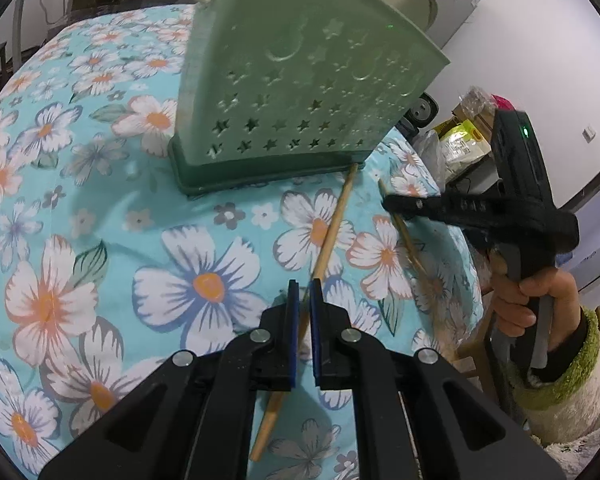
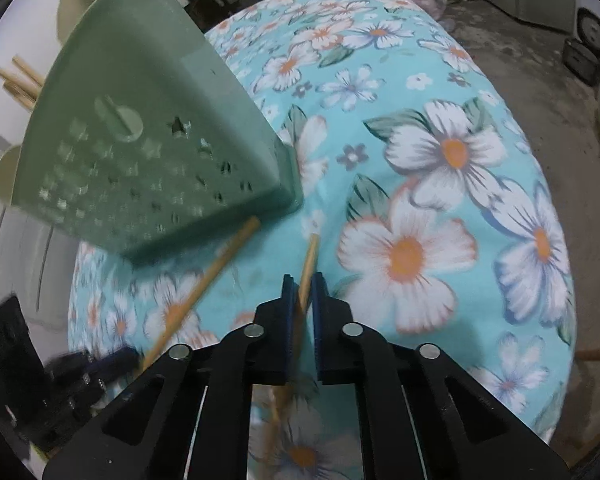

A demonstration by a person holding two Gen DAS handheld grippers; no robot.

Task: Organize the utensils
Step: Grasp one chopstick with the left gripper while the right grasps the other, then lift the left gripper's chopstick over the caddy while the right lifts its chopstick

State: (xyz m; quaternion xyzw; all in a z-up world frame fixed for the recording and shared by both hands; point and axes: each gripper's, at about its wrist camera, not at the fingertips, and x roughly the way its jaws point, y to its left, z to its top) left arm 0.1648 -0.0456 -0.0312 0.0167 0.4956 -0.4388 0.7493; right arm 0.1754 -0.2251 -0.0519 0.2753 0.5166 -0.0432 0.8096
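A green utensil holder (image 1: pixel 296 92) with star holes stands on the flowered tablecloth; it also shows in the right wrist view (image 2: pixel 152 148), with chopstick ends (image 2: pixel 18 80) poking from its top. Two wooden chopsticks lie in front of it. My left gripper (image 1: pixel 305 284) is shut on one chopstick (image 1: pixel 334 228), which runs toward the holder's base. My right gripper (image 2: pixel 303 278) is shut on the other chopstick (image 2: pixel 310 260); it appears in the left wrist view (image 1: pixel 394 202) over that chopstick (image 1: pixel 408 244). The first chopstick also shows in the right wrist view (image 2: pixel 208 280).
The round table (image 1: pixel 100 200) is covered in a blue floral cloth and drops off at the right. Bags and boxes (image 1: pixel 464 136) sit beyond the edge. A person's hand in a green-cuffed sleeve (image 1: pixel 540 300) holds the right gripper.
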